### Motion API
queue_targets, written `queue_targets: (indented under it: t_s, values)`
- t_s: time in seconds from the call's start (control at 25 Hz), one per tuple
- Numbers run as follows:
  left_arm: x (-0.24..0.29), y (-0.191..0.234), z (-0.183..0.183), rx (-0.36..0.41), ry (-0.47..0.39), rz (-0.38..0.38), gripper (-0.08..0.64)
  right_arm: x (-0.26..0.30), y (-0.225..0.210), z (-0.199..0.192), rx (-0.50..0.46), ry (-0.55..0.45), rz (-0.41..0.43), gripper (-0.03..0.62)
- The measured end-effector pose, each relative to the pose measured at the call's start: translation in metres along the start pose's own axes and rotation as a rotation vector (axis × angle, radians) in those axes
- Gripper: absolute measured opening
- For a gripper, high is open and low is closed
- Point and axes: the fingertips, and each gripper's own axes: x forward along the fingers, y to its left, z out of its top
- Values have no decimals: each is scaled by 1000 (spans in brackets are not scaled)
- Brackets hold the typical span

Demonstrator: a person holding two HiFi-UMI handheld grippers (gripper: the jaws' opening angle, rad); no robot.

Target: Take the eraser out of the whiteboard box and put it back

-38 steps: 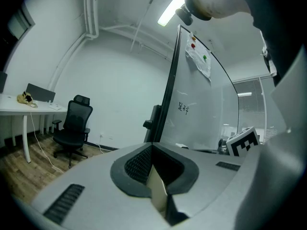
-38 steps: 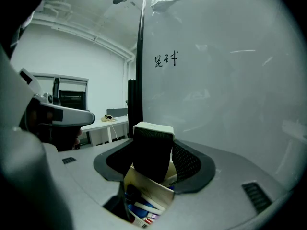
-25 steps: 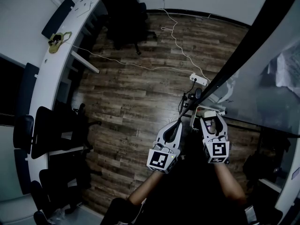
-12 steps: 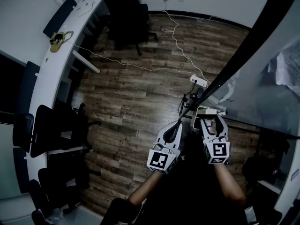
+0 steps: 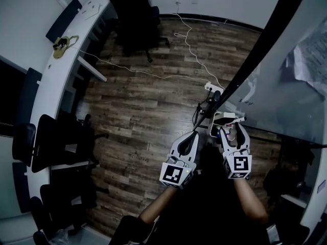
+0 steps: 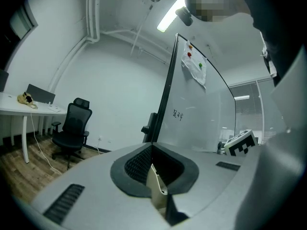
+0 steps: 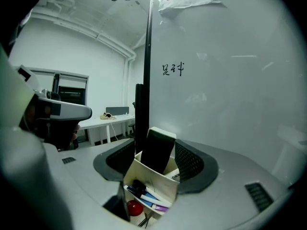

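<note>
A white whiteboard box [image 7: 154, 182] hangs at the foot of the whiteboard [image 7: 230, 80]. The black eraser [image 7: 158, 150] with a white back stands tilted in it, above several markers [image 7: 144, 193]. My right gripper [image 7: 154, 141] is open with its jaws on either side of the eraser. The right pad lies close to the eraser and a gap shows at the left pad. In the head view the right gripper [image 5: 231, 129] reaches into the box [image 5: 218, 118]. My left gripper [image 6: 152, 146] is shut with nothing at its tips. It hovers left of the box, by the board's dark frame [image 5: 245, 70].
The whiteboard [image 5: 286, 86] carries some writing and pinned papers [image 5: 309, 65]. A power strip [image 5: 215, 87] and its cable lie on the wooden floor just beyond the box. A black office chair [image 5: 135, 14] and a long white desk [image 5: 61, 70] stand farther left.
</note>
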Motion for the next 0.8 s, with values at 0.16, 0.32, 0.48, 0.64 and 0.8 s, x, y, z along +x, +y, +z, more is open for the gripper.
queue_targets:
  t_s: [0.16,0.32,0.48,0.64,0.8]
  values:
    - [-12,-7,1,4,-13,-23,6,-15,5,4,-3,-13,-12,254]
    - [-26,-15,-1,-14,-15,-39,6,-37,12,13,16,-37,-23,253]
    - [-36,-21,-1,-35,-20,-44,6,-56,15,14,27,-56,-29,253]
    - [-45,-30,-1,-49,-21,-35,6,-73,14,10,40,-62,-13,253]
    - [-50,-46,-1,-44,-34,-37,6,-90,11,12,48,-88,17,252]
